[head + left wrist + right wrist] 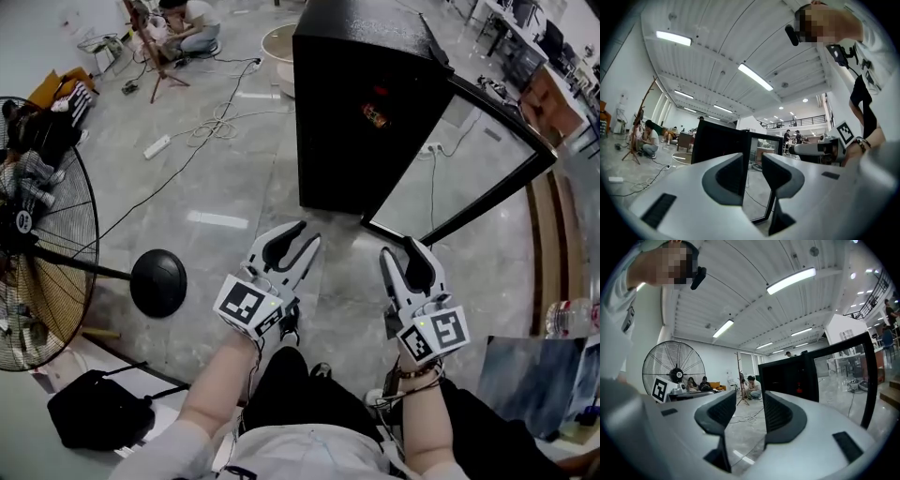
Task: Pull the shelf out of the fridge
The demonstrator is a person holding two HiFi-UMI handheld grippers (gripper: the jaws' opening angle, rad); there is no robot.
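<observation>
A black fridge stands on the floor ahead, and its glass door is swung open to the right. Something small and red shows inside; I cannot make out a shelf. My left gripper and right gripper are held side by side, short of the fridge, with their jaws apart and nothing between them. In the left gripper view the left gripper points at the fridge and the door. The right gripper faces the fridge from further right.
A large floor fan with a round base stands at the left. Cables and a power strip lie on the floor. A person crouches far back. A black bag sits near my feet.
</observation>
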